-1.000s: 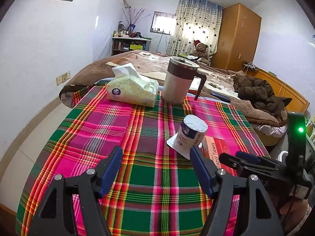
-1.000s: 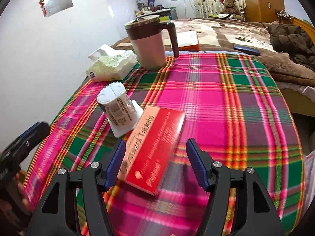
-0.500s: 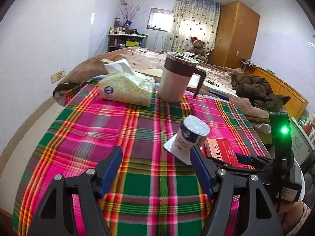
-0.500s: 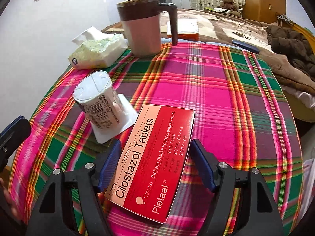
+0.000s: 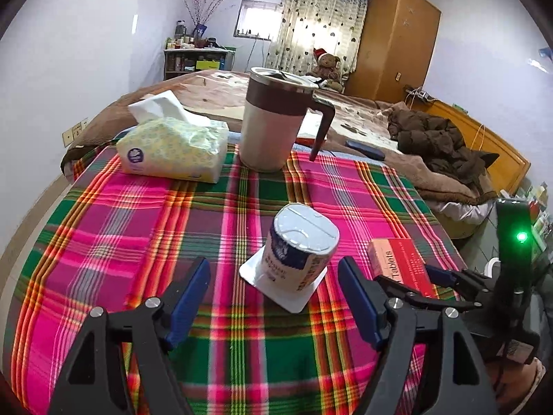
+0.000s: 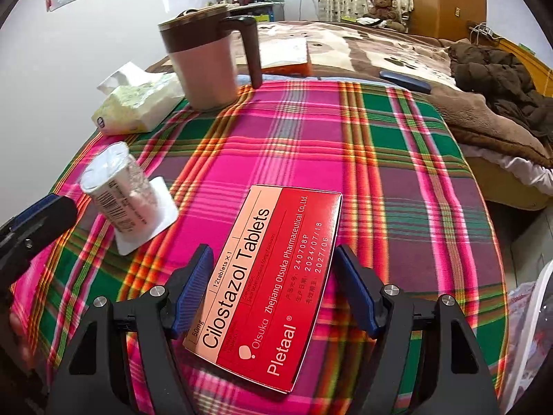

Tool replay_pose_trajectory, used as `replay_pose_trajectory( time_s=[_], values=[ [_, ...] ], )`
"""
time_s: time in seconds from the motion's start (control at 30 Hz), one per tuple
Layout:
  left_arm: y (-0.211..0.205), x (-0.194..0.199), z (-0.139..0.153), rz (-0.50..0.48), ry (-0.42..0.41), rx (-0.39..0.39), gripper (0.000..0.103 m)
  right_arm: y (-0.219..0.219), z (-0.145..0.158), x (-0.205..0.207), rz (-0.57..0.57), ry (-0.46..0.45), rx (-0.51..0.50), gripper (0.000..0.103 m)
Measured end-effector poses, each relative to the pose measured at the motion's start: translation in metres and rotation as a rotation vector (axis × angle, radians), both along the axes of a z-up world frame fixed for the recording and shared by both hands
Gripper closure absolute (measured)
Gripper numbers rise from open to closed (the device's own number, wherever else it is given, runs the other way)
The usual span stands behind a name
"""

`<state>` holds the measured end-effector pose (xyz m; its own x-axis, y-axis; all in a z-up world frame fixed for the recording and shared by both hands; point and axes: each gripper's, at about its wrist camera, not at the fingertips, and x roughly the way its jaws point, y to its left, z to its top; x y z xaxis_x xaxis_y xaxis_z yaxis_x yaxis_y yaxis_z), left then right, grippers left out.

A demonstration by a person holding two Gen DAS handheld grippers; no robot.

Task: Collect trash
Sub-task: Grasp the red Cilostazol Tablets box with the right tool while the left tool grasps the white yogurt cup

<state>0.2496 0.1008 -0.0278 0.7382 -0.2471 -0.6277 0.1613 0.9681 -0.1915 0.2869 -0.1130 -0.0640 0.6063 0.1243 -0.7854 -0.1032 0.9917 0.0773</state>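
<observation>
A red tablet box point(image 6: 266, 287) marked "Cilostazol Tablets" lies flat on the plaid tablecloth point(image 6: 345, 159). My right gripper point(image 6: 273, 294) is open, its blue fingers astride the box's near half, apart from its sides. The box also shows in the left wrist view point(image 5: 399, 264). An upturned white yogurt cup point(image 5: 299, 249) leans on its square lid just ahead of my open, empty left gripper point(image 5: 274, 297). The cup also shows in the right wrist view point(image 6: 119, 190).
A brown-and-cream lidded mug point(image 5: 276, 124) and a soft tissue pack point(image 5: 172, 148) stand at the table's far edge. A bed with a brown blanket point(image 5: 432, 145) lies beyond. A white bag-lined bin point(image 6: 532, 328) shows at the right table edge.
My right gripper has moved forward so its fingers now straddle the red box. My left gripper has moved closer to the yogurt cup.
</observation>
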Motion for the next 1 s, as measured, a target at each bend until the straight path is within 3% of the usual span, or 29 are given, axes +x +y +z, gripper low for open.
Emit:
replay_pose_trajectory(
  time_s=[0.33, 0.57, 0.6, 0.73, 1.0],
  values=[
    [-0.023, 0.033, -0.015, -0.028, 0.041, 0.064, 0.024, -0.007, -0.002, 0.005, -0.006, 0.0, 0.021, 0.03],
    [-0.026, 0.046, -0.019, -0.025, 0.056, 0.058, 0.024, -0.009, -0.002, 0.005, 0.001, -0.002, 0.024, 0.03],
    [-0.026, 0.046, -0.019, -0.025, 0.06, 0.061, 0.026, -0.009, -0.002, 0.006, 0.001, -0.002, 0.025, 0.03],
    [-0.029, 0.046, -0.02, -0.029, 0.063, 0.077, 0.047, -0.01, -0.002, 0.005, 0.003, -0.003, 0.027, 0.03],
    [-0.033, 0.033, -0.014, -0.022, 0.044, 0.103, 0.047, -0.017, 0.0, 0.001, -0.003, -0.01, 0.06, 0.032]
  ],
)
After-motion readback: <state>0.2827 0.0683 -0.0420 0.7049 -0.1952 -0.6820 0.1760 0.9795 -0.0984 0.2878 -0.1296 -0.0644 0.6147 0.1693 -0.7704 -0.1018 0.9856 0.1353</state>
